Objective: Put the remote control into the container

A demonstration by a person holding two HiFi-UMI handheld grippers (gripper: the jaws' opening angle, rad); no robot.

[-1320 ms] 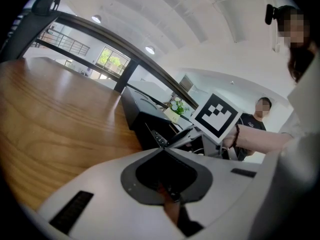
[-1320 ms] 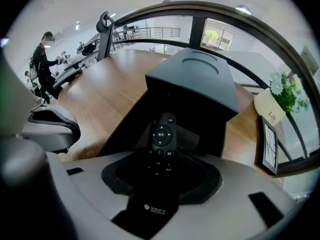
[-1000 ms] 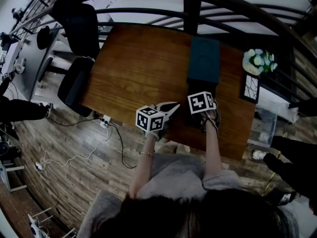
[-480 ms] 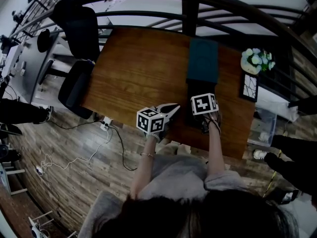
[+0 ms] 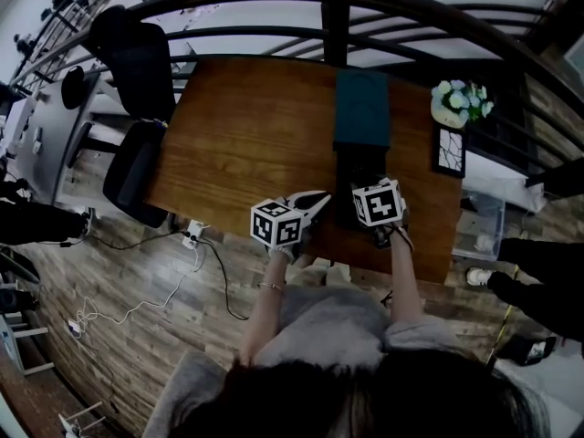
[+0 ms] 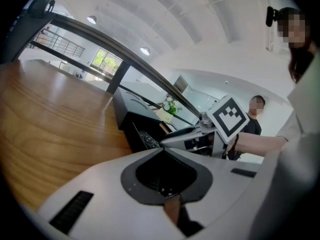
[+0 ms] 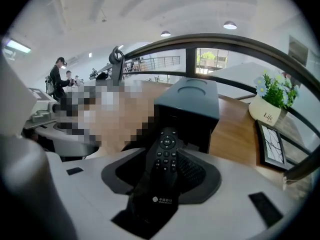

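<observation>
The black remote control (image 7: 166, 146) stands lengthwise between the jaws of my right gripper (image 7: 161, 174), which is shut on it, button end pointing away. Just beyond it is the container (image 7: 192, 101), a dark box with a teal lid, its open black side facing the remote. In the head view the container (image 5: 362, 108) lies on the wooden table (image 5: 246, 135), with my right gripper (image 5: 372, 190) at its near end. My left gripper (image 5: 315, 199) hovers over the table's near edge, shut and holding nothing. The left gripper view shows the remote (image 6: 148, 140) beside the container (image 6: 131, 118).
A pot of flowers (image 5: 461, 103) and a small picture frame (image 5: 450, 151) stand at the table's right end. A dark railing (image 5: 328, 7) runs behind the table. A black office chair (image 5: 137, 144) is off the left end. Cables lie on the wooden floor.
My right gripper with the remote has drawn back slightly toward the table's near edge. The left gripper has stayed where it was.
</observation>
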